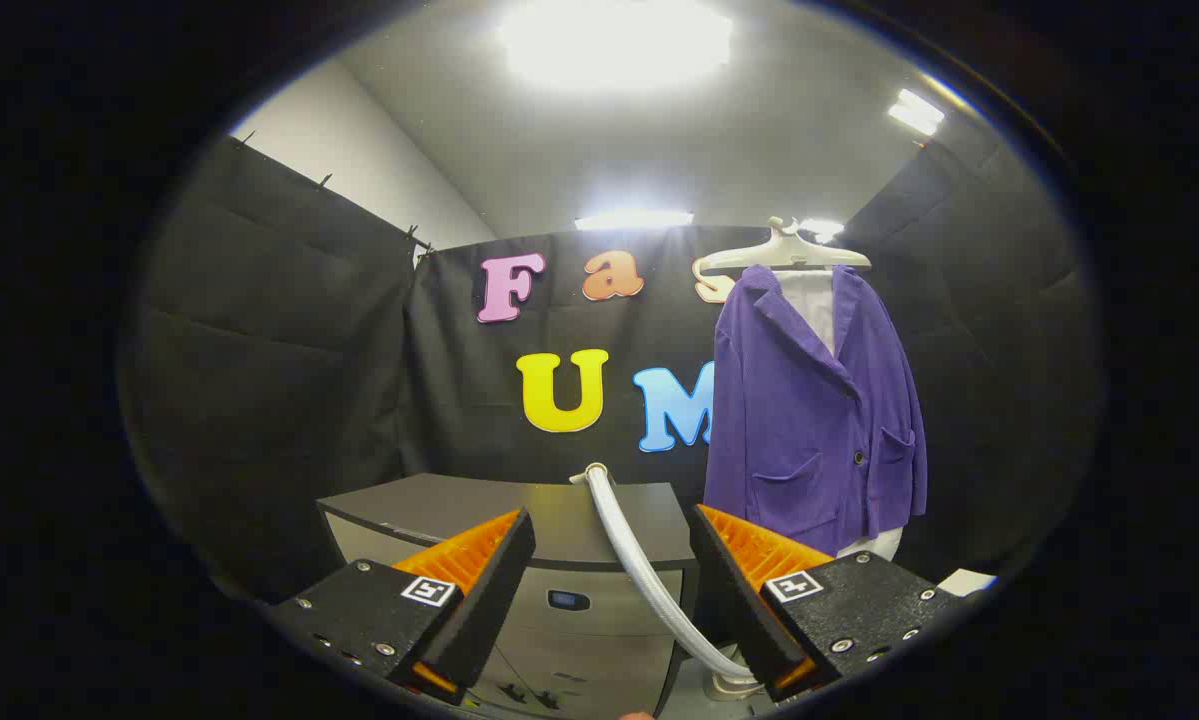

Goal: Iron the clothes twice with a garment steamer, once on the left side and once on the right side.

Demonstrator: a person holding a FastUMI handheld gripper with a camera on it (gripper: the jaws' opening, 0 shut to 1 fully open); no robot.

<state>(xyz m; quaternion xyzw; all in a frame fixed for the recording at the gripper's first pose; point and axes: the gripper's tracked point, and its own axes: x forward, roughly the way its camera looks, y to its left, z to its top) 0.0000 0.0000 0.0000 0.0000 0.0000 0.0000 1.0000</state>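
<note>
A purple jacket [814, 420] over a white garment hangs on a pale hanger [785, 254], beyond my right finger and to the right. The steamer's white ribbed hose [639, 560] rises from low down between my fingers up to the far edge of a dark cabinet top [519, 510]. My gripper [614, 560] stands open and wide, with only the hose passing through the gap, untouched. The steamer head is not visible.
A grey cabinet [569, 610] with drawers stands just ahead of the fingers, below the hose. Black cloth walls close the booth on the left, back and right. A small white object [967, 580] lies low at the right, past the jacket.
</note>
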